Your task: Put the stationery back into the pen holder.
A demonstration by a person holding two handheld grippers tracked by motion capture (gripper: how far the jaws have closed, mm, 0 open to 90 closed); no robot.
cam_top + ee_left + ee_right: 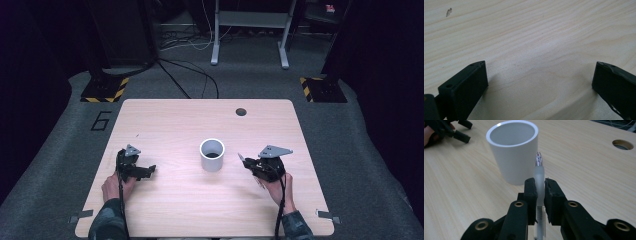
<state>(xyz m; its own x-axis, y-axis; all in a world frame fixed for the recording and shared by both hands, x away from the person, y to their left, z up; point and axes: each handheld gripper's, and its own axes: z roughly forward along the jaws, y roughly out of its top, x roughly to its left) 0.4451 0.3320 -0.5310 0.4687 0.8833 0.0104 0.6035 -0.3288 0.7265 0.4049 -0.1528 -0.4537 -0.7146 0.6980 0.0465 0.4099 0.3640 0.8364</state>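
Right gripper view: my right fingers [539, 190] clamp a frosted pen [539, 173], its tip just short of the white cup [512, 152]. My left fingers [540, 82] gape wide over bare desk [536, 37], holding nothing.

We see a light wooden table [165, 120] with a round cable hole [241, 111] near its far edge, on grey carpet [60, 150]. Beyond stand a grey metal frame [250, 30], loose cables [190, 75] and two hazard-striped bases [105, 89].

Your pen [539, 176] was cut off at the bottom edge, its lower barrel hidden between the right gripper [539, 187] pads.
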